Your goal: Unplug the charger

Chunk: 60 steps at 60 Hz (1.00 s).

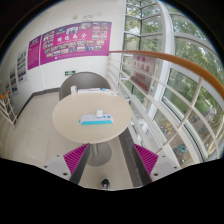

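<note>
Gripper [104, 160] held above round table [70, 122], fingers [75, 156] spread wide, holding nothing; flat white-and-blue object [98, 120] on tabletop beyond them.

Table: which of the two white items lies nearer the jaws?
The longer white block with the blue strip, on the table. The smaller white piece sits at its far side, toward the chair. The jaws are open, short of the table.

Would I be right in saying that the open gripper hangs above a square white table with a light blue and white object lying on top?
Not quite: the table is round, not square, as the gripper view shows. The rest holds: the gripper is open above it, and a light blue and white object lies on top.
</note>
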Each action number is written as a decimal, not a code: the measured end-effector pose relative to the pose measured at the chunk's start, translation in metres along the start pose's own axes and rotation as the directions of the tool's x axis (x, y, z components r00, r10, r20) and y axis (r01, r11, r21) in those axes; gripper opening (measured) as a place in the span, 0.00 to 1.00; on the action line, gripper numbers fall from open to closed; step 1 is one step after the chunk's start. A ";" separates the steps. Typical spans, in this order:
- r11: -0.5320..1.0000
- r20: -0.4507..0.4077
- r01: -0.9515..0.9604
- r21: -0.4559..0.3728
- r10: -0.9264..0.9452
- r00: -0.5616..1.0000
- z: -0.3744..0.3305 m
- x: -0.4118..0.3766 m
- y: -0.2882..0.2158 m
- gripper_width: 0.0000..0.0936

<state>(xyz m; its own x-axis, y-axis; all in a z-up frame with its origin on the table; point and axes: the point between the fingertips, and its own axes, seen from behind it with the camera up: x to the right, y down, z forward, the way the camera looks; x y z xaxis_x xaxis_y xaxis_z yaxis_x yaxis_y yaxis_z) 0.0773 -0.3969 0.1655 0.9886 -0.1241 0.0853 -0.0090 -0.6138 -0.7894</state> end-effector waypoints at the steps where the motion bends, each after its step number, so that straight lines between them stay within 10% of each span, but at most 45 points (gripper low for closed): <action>1: 1.000 0.013 0.003 0.006 -0.003 1.000 0.012 -0.002 -0.003 0.92; 27: 0.989 0.126 -0.007 0.145 -0.011 0.992 0.286 -0.071 -0.100 0.84; 32: 0.994 0.136 0.011 0.111 -0.026 0.990 0.318 -0.077 -0.088 0.72; 39: 0.993 0.135 0.005 0.115 -0.021 0.991 0.335 -0.080 -0.084 0.30; 54: 0.996 0.174 -0.019 0.087 0.004 0.985 0.339 -0.082 -0.088 0.12; 60: 0.955 0.174 0.015 0.297 -0.070 0.982 0.301 -0.083 -0.167 0.11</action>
<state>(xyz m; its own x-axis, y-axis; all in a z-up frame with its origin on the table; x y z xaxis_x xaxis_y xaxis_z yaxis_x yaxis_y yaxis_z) 0.0422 -0.0491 0.1071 0.9978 0.0571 0.0332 0.0514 -0.3560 -0.9331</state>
